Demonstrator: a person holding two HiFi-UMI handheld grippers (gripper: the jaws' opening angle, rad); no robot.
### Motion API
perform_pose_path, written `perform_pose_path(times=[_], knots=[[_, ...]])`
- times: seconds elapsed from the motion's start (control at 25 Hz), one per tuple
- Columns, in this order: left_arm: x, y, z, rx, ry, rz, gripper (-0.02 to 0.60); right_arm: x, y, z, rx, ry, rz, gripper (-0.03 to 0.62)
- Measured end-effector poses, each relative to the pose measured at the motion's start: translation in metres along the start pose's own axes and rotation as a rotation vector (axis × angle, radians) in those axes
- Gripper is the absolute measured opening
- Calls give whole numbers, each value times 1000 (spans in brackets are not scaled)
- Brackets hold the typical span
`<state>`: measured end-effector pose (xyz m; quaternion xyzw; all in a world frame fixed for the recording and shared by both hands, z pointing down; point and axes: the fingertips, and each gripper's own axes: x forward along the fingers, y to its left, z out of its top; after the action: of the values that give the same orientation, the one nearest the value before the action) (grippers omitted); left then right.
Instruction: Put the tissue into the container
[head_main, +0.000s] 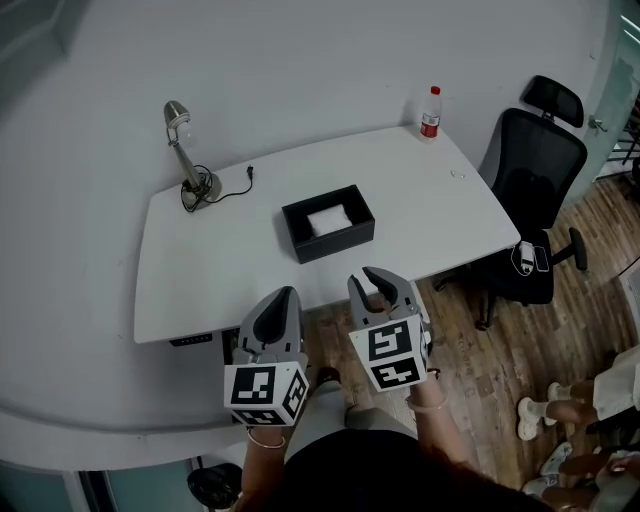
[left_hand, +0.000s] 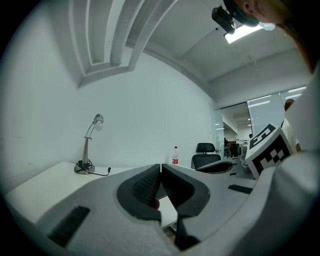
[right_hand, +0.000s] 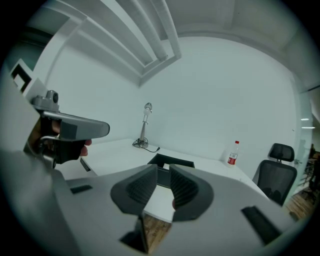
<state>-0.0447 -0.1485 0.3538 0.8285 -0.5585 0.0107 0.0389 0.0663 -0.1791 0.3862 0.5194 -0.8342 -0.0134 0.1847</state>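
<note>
Tissue (head_main: 329, 219), a white folded sheet, lies inside the black rectangular open-topped container (head_main: 327, 245), which stands near the middle of the white bench (head_main: 430, 190). Both tongs hang off the bench's near edge, above the wooden floor (head_main: 520, 350), well apart from the container and touching neither it nor the tissue. The left tongs (head_main: 288, 291) sit near and to the left of the container. In the left gripper view the left tongs (left_hand: 160, 166) have their ribbed pads together at the tips, with nothing caught between them. The right tongs (head_main: 372, 272) are almost straight in front of the container's near wall, a little to its right. In the right gripper view the right tongs (right_hand: 163, 167) stand narrowly apart and empty, and the container (right_hand: 172, 161) shows just beyond the gap. A pale sliver there may be the tissue, though it is too small to be sure. At the far left of the bench stands a silver gooseneck desk lamp (head_main: 185, 150). At the far right is a clear plastic bottle with a red label (head_main: 430, 113). A black office chair (head_main: 530, 190) stands to the right of the bench.
</note>
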Motion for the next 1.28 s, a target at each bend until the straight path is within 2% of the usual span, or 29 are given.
perform_pose_path(times=[0.52, 0.92, 1.12, 1.28], knots=[[-26, -25, 2, 23, 4, -22, 29, -34, 11, 1, 81, -60, 11, 41], [-52, -26, 2, 30, -1, -33, 29, -54, 25, 5, 169, -86, 5, 20], [-76, -24, 2, 23, -8, -45, 29, -73, 38, 14, 155, -123, -44, 20], [-96, -22, 5, 29, -14, -48, 29, -91, 55, 20, 139, -141, -39, 20]])
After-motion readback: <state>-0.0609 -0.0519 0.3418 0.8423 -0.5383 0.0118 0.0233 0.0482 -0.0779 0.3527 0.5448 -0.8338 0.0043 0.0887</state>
